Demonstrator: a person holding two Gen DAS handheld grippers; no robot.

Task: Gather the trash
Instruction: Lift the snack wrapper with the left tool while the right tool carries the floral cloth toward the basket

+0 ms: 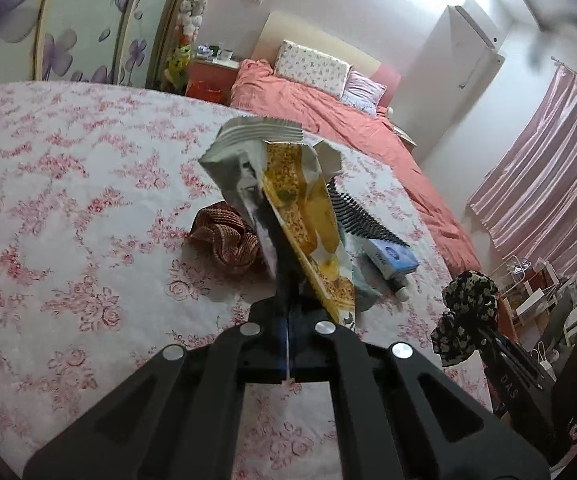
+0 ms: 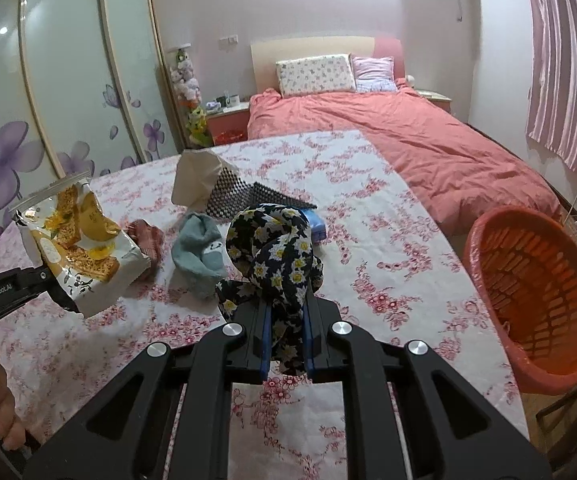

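My left gripper is shut on a crumpled yellow and silver snack bag and holds it above the flowered tablecloth. The bag also shows at the left of the right wrist view. My right gripper is shut on a black flowered cloth, lifted over the table; the cloth also shows in the left wrist view. An orange basket lined with a clear bag stands at the table's right edge.
On the table lie a brown woven piece, a grey-blue sock, a beige paper bag, a black dotted mat and a blue box. A bed with a coral cover is behind.
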